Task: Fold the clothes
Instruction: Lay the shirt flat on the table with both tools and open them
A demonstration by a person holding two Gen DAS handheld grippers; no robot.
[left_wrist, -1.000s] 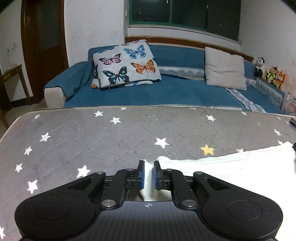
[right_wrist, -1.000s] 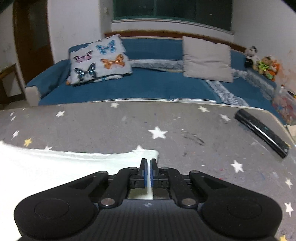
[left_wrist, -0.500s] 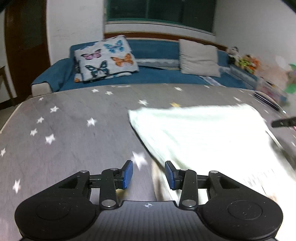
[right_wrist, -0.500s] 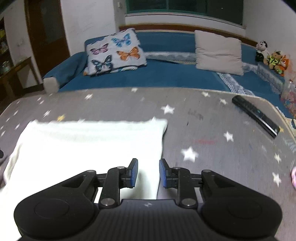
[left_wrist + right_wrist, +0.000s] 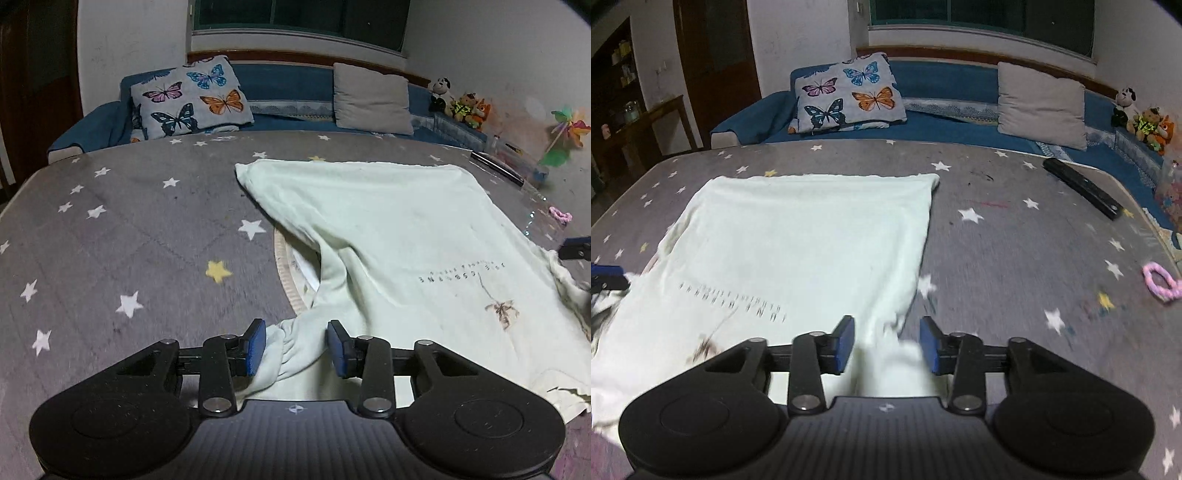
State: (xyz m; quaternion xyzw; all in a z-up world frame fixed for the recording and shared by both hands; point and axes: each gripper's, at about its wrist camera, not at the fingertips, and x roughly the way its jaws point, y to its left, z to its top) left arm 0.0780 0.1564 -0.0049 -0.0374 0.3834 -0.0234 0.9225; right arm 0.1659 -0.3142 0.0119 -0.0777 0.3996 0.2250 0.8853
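Pale mint cotton, a T-shirt, lies spread on the table, printed side up, a line of small lettering and a little bow motif toward the near end. Far hem sits flat and straight. Near end is untidy: the sleeve on the left side is bunched and twisted, and something pale with a ribbed rim shows from under the lifted edge just beyond it; I cannot tell what it is.

Left claw stands wide open, jaws either side of the bunched sleeve, gripping nothing. Right claw is likewise wide open, straddling the near right edge of the shirt, holding nothing. That view is motion-blurred, so exact contact with cloth is unclear.

Risks, as judged from here:
- Closing on the twisted sleeve as it lies would likely lock the crease into the fold.
- Left claw could catch both the sleeve and the layer beneath, dragging the whole shirt.
- Uneven pulls from the two claws would skew the straight far hem.
- A wide sweep on the right could knock the remote or the pink hair tie, both lying apart from the shirt near the table's right edge.
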